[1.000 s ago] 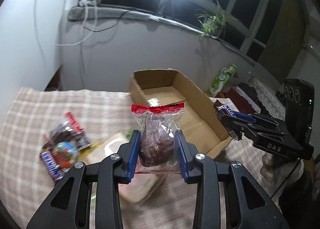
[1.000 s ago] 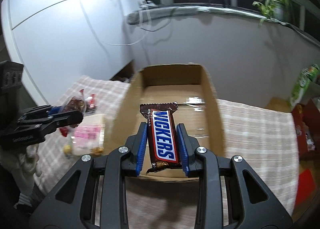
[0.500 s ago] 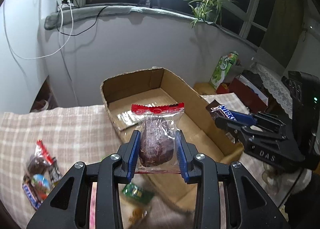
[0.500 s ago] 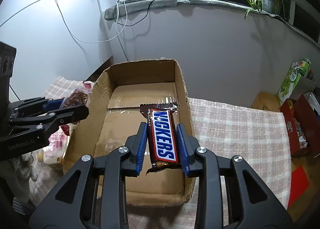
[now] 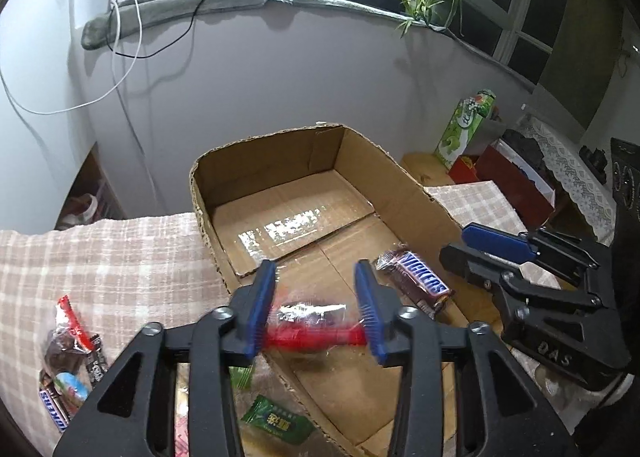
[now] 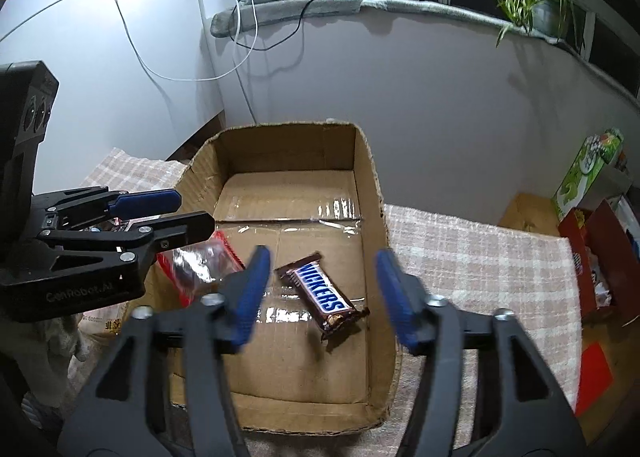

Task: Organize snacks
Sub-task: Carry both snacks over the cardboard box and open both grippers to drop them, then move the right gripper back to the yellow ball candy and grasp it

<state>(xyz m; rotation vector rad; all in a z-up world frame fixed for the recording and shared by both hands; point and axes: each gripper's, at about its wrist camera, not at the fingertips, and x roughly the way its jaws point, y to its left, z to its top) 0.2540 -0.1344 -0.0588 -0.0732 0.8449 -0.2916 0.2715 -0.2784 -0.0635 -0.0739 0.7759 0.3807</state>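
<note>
L gripper point(image 5: 316, 305) is over the cardboard box point(image 5: 264, 161), jaws opening. The clear packet w/ red seal point(image 5: 312, 323) sits blurred between the pads, seal strip running crosswise from pad to pad; can't tell if the pads touch it. In the R wrist view it is tilted over the box's left side.

R gripper point(image 6: 322, 289) jaws are also opening, nothing gripped. The Snickers bar point(image 6: 322, 295) lies flat on the box floor beneath the gap, long axis diagonal: one end toward the far left, other toward the near right wall.

More snacks point(image 5: 66, 373) lie on the checked cloth point(image 5: 100, 257) left of the box; a green sachet point(image 5: 276, 421) sits just beside the box's near-left wall.
</note>
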